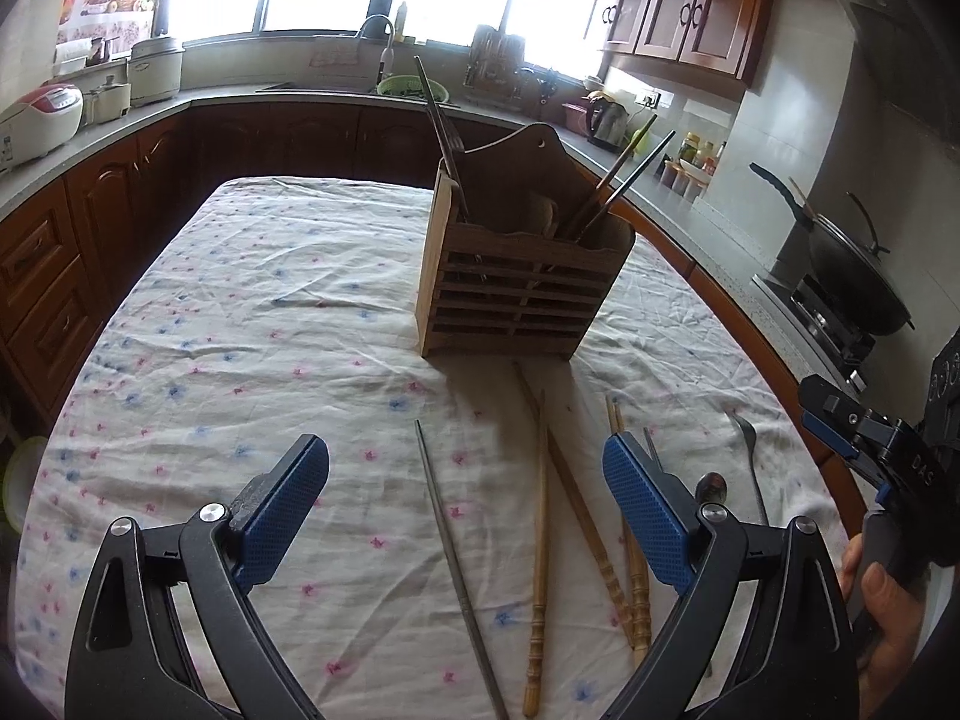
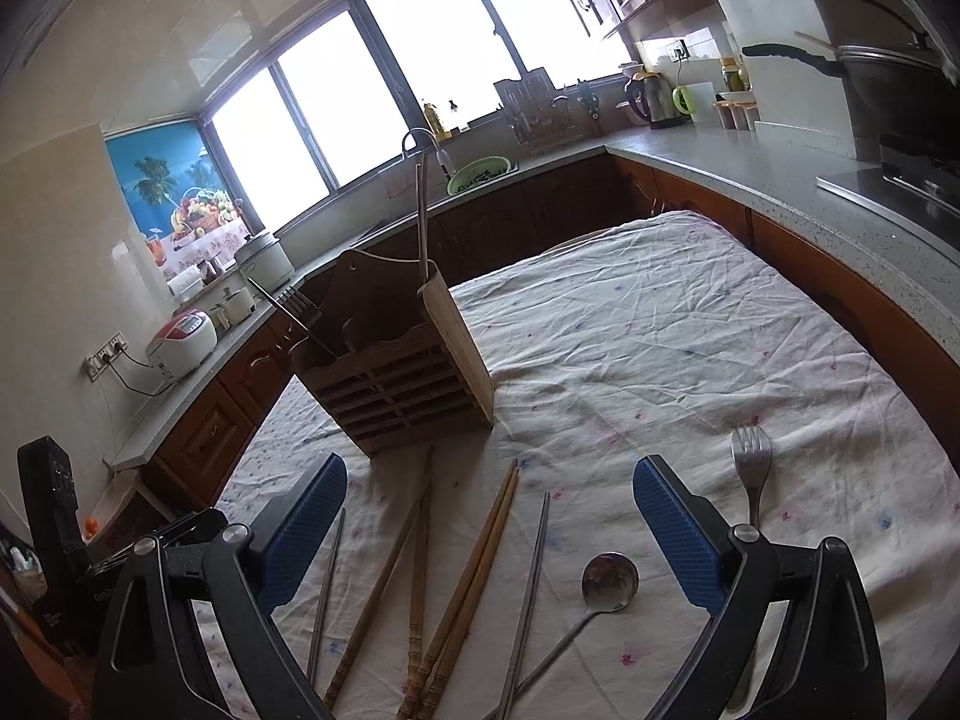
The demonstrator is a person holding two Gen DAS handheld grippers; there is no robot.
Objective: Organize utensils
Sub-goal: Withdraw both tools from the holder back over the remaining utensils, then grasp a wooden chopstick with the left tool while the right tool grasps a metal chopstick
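A slatted wooden utensil holder (image 1: 516, 276) stands on the cloth-covered table (image 1: 240, 312), with a fork and several chopsticks in it; it also shows in the right wrist view (image 2: 402, 384). Loose on the cloth in front lie wooden chopsticks (image 1: 543, 540), a metal chopstick (image 1: 453, 564), a spoon (image 2: 606, 582) and a fork (image 2: 750, 474). My left gripper (image 1: 465, 480) is open and empty, above the loose chopsticks. My right gripper (image 2: 489, 498) is open and empty, above the chopsticks and spoon. The right gripper also shows at the left wrist view's right edge (image 1: 840, 426).
Kitchen counters wrap around the table, with a rice cooker (image 1: 36, 120), a sink with a green colander (image 1: 411, 87), a kettle (image 1: 606, 120) and a wok on the stove (image 1: 852, 264). The table's right edge lies close to the counter.
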